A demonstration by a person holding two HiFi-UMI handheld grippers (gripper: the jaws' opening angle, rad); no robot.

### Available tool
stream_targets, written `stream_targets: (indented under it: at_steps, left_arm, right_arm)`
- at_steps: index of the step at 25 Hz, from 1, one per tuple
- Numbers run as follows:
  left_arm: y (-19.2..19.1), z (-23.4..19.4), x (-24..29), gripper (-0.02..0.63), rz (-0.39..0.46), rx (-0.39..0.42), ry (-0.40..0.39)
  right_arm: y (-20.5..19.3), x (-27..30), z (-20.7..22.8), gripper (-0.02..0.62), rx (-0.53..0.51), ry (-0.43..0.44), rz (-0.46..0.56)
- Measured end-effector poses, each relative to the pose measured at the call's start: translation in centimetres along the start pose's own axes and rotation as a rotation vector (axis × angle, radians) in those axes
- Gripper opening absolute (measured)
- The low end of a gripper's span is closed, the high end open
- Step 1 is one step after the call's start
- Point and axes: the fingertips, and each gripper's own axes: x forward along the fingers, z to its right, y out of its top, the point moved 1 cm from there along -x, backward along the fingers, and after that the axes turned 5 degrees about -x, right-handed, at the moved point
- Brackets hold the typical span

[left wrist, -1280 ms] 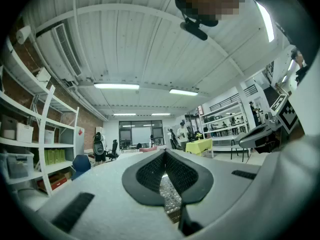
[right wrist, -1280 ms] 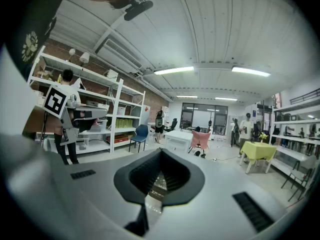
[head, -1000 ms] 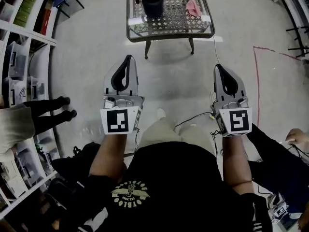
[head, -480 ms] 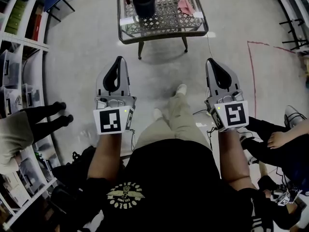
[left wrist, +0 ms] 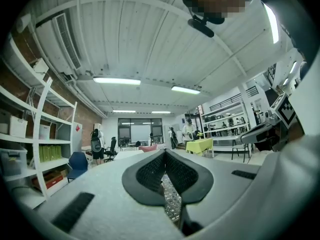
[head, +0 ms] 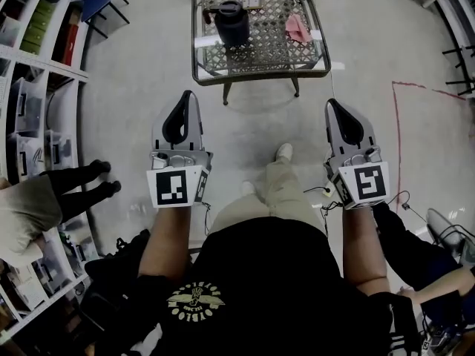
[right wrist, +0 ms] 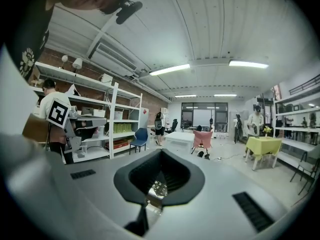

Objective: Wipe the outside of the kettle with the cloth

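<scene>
1. The head view looks steeply down from the person's head, past the torso and forearms, to the floor (head: pixel 141 87). The left gripper (head: pixel 190 95) and right gripper (head: pixel 332 103) are near, and the bench (head: pixel 261 73) is well ahead at the top edge.
2. The left gripper view sits close behind its own jaws and faces level down the room. The ceiling (left wrist: pixel 150 44) fills its upper half.
3. The right gripper view is set alike.
4. Both gripper views share the far windows (left wrist: pixel 140 133), the yellow table (left wrist: pixel 199 145) and the shelves (left wrist: pixel 30 134). Each catches the other gripper at its edge.
</scene>
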Motion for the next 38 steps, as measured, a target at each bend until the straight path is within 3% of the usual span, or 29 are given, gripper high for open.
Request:
stream_targets:
  at_steps: [7, 17, 38]
  left_arm:
    - [-0.9, -0.3, 3.4, -0.003, -0.024, -0.011, 0.000]
    - [-3.7, -0.7, 8.0, -0.003, -0.092, -0.029, -0.031]
    - [-4.5, 0.8, 17.8, -0.003, -0.107, -0.037, 0.073]
  right_arm:
    - [-1.4, 2.7, 1.6, 0.011, 0.006, 0.021, -0.058]
    - [-1.8, 7.4, 3.3, 0.012, -0.005, 0.043, -0.041]
    - [-3.6, 14.7, 10.5, 0.014, 0.016, 0.175, -0.065]
